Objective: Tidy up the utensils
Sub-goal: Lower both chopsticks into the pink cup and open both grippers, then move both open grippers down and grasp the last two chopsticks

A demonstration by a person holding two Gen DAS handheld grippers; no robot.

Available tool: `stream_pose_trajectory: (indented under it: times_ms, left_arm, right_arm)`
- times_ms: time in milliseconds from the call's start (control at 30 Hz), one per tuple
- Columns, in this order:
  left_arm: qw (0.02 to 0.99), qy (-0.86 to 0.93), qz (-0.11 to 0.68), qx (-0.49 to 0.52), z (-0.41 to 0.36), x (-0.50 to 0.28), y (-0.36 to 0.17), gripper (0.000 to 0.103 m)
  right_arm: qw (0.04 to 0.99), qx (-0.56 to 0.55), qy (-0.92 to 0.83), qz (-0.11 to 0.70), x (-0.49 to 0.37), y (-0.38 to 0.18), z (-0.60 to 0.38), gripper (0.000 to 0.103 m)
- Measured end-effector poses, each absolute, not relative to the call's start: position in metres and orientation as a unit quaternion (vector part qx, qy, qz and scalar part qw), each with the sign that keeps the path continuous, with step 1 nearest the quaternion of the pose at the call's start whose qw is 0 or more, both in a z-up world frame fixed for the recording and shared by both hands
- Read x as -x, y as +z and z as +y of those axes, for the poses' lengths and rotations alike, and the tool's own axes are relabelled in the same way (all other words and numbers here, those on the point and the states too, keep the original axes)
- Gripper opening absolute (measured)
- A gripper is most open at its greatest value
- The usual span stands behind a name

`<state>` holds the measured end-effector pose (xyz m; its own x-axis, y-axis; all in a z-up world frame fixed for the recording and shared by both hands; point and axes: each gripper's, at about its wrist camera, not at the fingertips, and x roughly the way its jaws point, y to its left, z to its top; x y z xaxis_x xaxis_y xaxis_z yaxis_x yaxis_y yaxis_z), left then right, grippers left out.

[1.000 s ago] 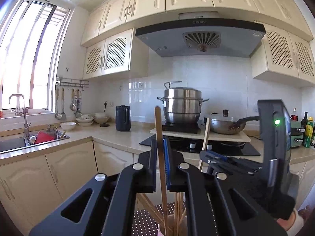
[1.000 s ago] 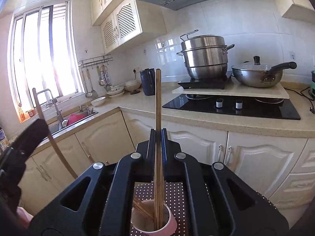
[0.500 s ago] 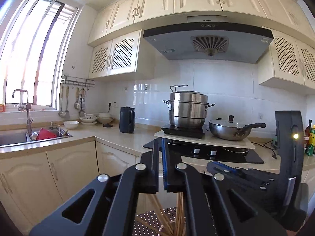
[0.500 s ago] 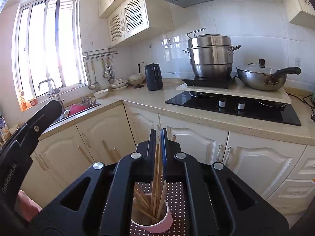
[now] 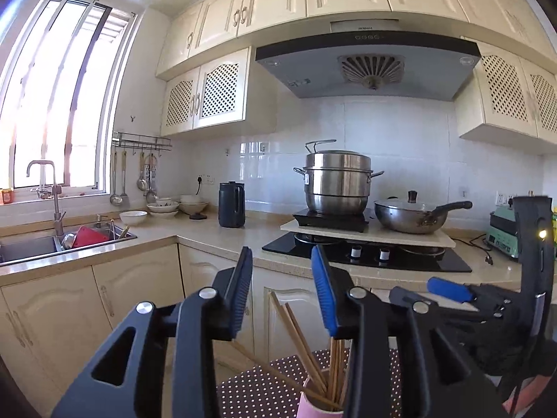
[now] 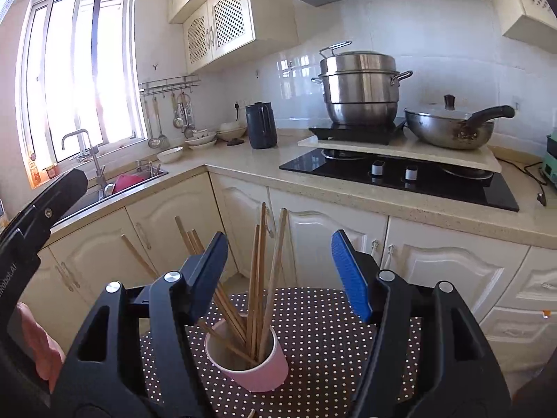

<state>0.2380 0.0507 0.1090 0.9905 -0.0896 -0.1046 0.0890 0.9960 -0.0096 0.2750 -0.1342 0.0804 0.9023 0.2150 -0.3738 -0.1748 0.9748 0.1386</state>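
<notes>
chopsticks (image 6: 259,278) of plain wood stand bunched in the round pink cup (image 6: 259,365), just below and ahead of your right gripper (image 6: 280,273). its jaws are opening wide with nothing pressed between them. your left gripper (image 5: 282,292) is opening too, empty, above the same cup (image 5: 315,402).

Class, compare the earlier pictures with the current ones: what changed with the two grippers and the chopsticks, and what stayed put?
Both let go: the left gripper and right gripper, each shut on a chopstick a second ago, are opening with nothing pinched. Those chopsticks now stand in the pink cup. The cup stayed on the dotted mat.
</notes>
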Motion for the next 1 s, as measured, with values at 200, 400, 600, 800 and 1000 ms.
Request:
stream_pose_trajectory:
  times_ms: [200, 400, 600, 800, 1000]
  left_arm:
    - [0.998, -0.042, 0.054, -0.017, 0.050, -0.216, 0.106, 0.048]
    - [0.997, -0.044, 0.067, -0.007, 0.058, -0.182, 0.094, 0.053]
    - [0.994, -0.041, 0.102, -0.021, 0.055, -0.149, 0.061, 0.054]
    - [0.985, -0.057, 0.161, -0.026, 0.054, -0.130, 0.023, 0.055]
    - [0.971, -0.065, 0.231, -0.011, 0.059, -0.120, -0.016, 0.056]
  right_arm:
    - [0.973, -0.045, 0.107, 0.201, -0.248, 0.086, -0.136, 0.063]
    - [0.972, -0.052, 0.109, 0.202, -0.211, 0.086, -0.139, 0.069]
    - [0.966, -0.057, 0.114, 0.225, -0.173, 0.063, -0.139, 0.074]
    - [0.954, -0.071, 0.115, 0.267, -0.147, 0.030, -0.141, 0.076]
    - [0.940, -0.076, 0.097, 0.318, -0.125, -0.013, -0.143, 0.076]
